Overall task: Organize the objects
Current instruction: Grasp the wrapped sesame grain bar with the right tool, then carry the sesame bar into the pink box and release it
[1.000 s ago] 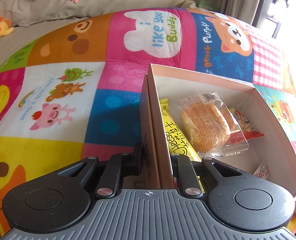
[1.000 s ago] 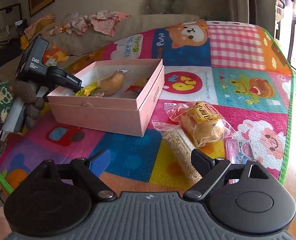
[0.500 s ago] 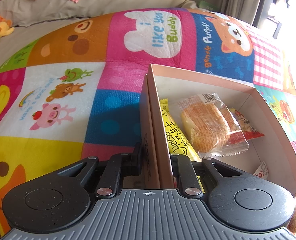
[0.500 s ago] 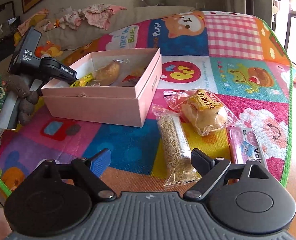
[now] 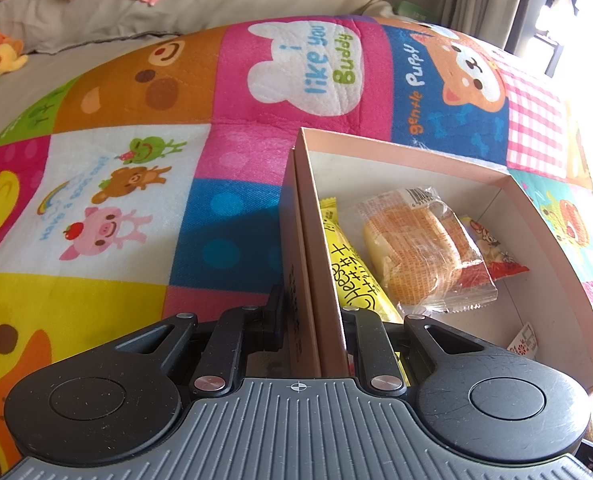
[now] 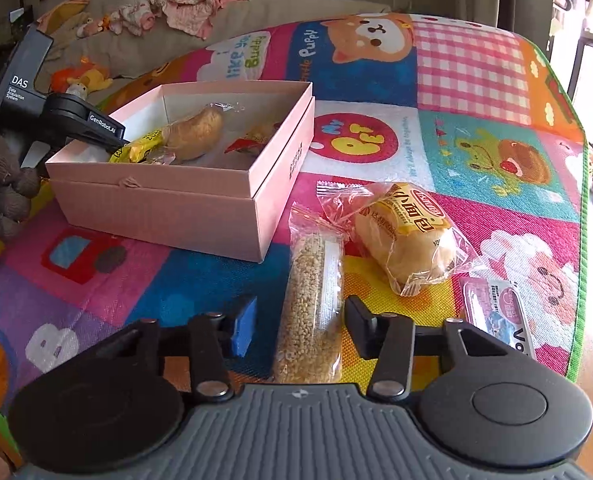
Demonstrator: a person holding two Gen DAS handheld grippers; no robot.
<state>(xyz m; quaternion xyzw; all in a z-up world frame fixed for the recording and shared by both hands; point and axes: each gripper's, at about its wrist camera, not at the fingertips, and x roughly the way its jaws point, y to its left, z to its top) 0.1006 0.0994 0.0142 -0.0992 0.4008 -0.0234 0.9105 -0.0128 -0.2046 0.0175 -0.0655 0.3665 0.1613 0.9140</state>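
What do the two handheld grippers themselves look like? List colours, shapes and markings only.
Both share one design: a ribbed grey body with a small crosshair mark, two round black discs either side, and black linkage arms with silver pivot pins. The right gripper has a blue pad on one finger. Seen from the right wrist, the left gripper carries white "GenRobot.AI" lettering, with "DAS" on its black housing. No cables or sleeves are visible.

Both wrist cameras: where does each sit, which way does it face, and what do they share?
Left wrist: on the left tongs, looking along the pink box wall they clamp; snacks lie inside.
Right wrist: on the right tongs, facing across the mat; open fingers straddle the grain bar, bread pack beyond.
Shared: the box, its wrapped bun and yellow packet; the right view shows the left tongs.
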